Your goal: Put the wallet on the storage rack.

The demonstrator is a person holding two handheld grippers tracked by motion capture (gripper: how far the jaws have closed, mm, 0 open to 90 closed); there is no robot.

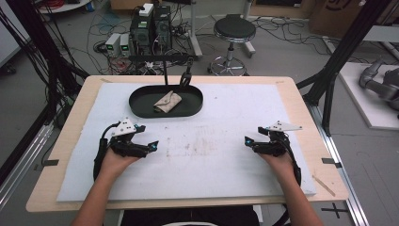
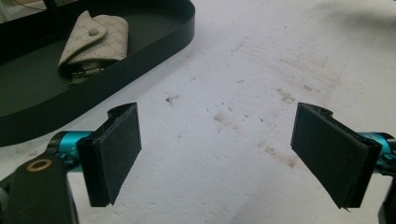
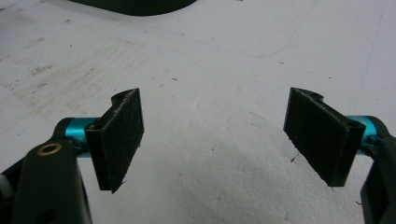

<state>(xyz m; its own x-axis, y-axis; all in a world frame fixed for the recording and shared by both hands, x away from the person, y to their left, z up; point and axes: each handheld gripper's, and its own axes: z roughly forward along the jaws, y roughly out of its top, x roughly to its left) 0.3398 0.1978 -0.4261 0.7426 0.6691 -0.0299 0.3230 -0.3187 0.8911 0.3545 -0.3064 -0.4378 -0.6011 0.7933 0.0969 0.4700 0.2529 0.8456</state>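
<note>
a black oval metal tray [image 1: 136, 104] sits at the far middle of the white foam mat [image 1: 226, 155] that covers the pale wooden table [image 1: 301, 99]. inside it lies a folded beige quilted fabric pouch [image 1: 166, 102] with a snap button. brownish stains mark the mat's centre, and nothing stands between the grippers and the tray. behind the table a black round stool [image 1: 234, 29] and tangled cables crowd the floor; the grey machine at the right edge is cut off. the left gripper [image 1: 151, 145] rests on the mat, jaws spread wide and empty, pouch ahead and well apart. the right gripper [image 1: 248, 141] rests likewise, spread and empty, farther from the tray.
</note>
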